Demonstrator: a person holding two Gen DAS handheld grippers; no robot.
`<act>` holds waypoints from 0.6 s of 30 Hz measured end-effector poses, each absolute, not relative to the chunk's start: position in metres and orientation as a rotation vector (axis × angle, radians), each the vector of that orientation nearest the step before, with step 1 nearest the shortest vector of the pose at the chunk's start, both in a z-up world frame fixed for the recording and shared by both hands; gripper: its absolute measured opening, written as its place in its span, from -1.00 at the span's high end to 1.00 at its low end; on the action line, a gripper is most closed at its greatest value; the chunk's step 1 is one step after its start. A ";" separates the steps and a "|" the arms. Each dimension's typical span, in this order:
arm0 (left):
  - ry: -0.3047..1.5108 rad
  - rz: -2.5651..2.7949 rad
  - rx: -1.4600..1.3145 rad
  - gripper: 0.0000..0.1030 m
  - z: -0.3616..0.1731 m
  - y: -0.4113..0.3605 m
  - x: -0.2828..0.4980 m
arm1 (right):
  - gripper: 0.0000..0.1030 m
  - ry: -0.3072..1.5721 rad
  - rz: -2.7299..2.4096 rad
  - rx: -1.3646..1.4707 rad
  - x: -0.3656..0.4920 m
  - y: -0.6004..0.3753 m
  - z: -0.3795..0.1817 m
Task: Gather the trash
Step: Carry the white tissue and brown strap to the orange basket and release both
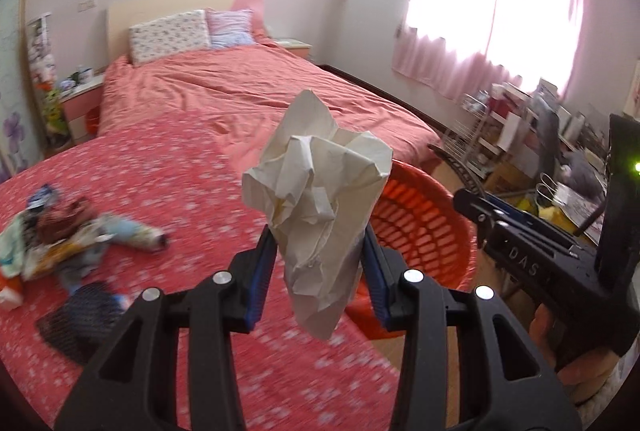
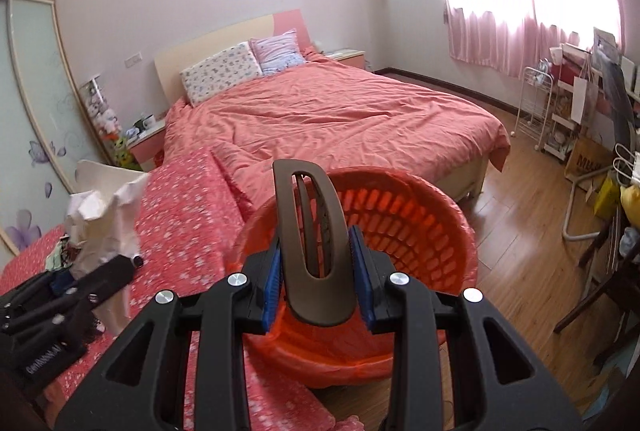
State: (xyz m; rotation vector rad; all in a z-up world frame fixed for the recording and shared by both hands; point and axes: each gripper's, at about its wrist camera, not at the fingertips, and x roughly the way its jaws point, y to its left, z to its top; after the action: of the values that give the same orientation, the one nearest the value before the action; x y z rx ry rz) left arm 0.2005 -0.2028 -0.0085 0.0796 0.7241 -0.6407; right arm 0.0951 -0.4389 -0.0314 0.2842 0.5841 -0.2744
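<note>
My left gripper [image 1: 320, 247] is shut on a crumpled white paper [image 1: 320, 199], held above the floral red bedspread [image 1: 160, 171] just left of the orange basket [image 1: 424, 227]. The paper also shows in the right wrist view [image 2: 104, 219]. My right gripper [image 2: 316, 267] is shut on a brown hair clip [image 2: 316, 243], held upright over the orange basket [image 2: 400, 227], which is lined with an orange bag. A pile of mixed trash [image 1: 68, 231] lies on the spread at the left.
A dark mesh item [image 1: 80, 319] lies near the pile. The bed with a coral duvet [image 2: 328, 115] and pillows lies beyond. Wood floor [image 2: 520, 251], a white rack [image 2: 536, 111] and a cluttered desk are at the right.
</note>
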 end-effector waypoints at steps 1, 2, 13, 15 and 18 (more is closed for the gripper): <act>0.730 -0.648 0.082 0.19 -0.010 -0.208 0.202 | 0.39 0.583 -0.278 0.292 0.095 -0.442 -0.032; 0.737 -0.657 0.086 0.19 -0.013 -0.213 0.204 | 0.39 0.583 -0.282 0.301 0.095 -0.446 -0.035; 0.785 -0.720 0.151 0.18 -0.045 -0.278 0.238 | 0.38 0.583 -0.277 0.363 0.103 -0.481 -0.042; 0.798 -0.721 0.157 0.16 -0.051 -0.286 0.245 | 0.38 0.580 -0.274 0.378 0.104 -0.485 -0.042; 0.825 -0.714 0.159 0.10 -0.062 -0.291 0.255 | 0.36 0.583 -0.257 0.414 0.106 -0.492 -0.045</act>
State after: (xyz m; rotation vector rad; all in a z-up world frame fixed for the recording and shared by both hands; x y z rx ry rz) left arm 0.2551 -0.2910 -0.0616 0.1592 0.8248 -0.7141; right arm 0.1059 -0.4919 -0.0448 0.4143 0.5831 -0.2569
